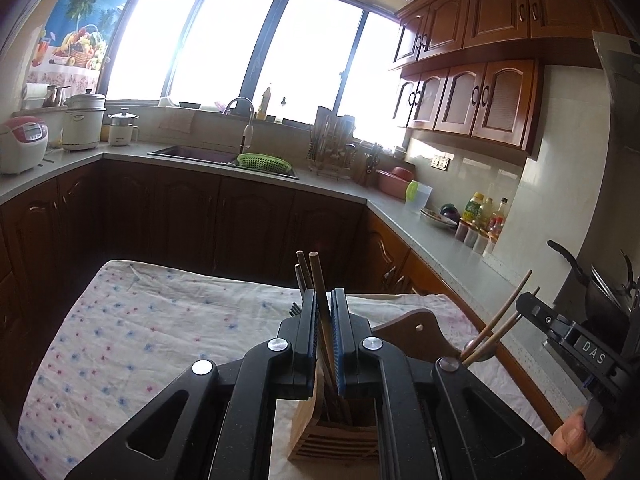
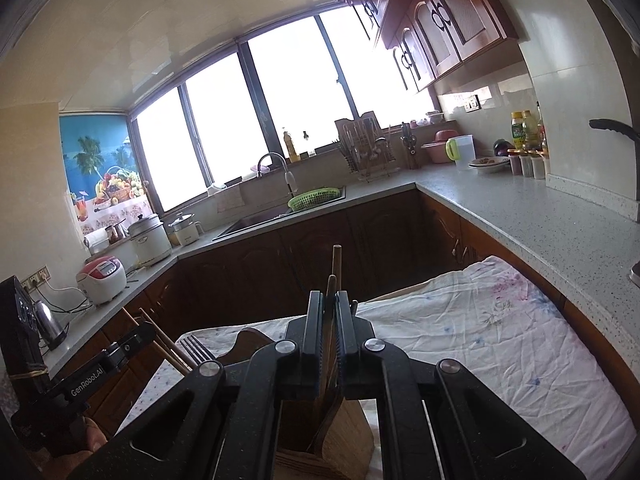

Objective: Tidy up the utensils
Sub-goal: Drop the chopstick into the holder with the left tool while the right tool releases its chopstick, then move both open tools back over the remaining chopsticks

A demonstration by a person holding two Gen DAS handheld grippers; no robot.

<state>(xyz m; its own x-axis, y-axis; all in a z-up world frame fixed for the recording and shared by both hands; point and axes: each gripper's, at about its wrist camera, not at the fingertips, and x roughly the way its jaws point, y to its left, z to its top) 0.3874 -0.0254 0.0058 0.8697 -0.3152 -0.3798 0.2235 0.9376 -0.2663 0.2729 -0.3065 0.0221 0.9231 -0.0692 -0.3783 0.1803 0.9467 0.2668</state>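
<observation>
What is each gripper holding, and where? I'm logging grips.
Left gripper: chopsticks, mid-shaft, lower ends in the wooden holder. Right gripper: wooden utensil handles, mid-shaft.

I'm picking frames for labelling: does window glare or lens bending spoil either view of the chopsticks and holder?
Left wrist view: the windows are blown out white and the counters bow, yet the chopsticks in the left gripper and the wooden holder stay sharp. Right wrist view: same white glare, tilted and bent; the chopsticks in the right gripper look darker but readable.
</observation>
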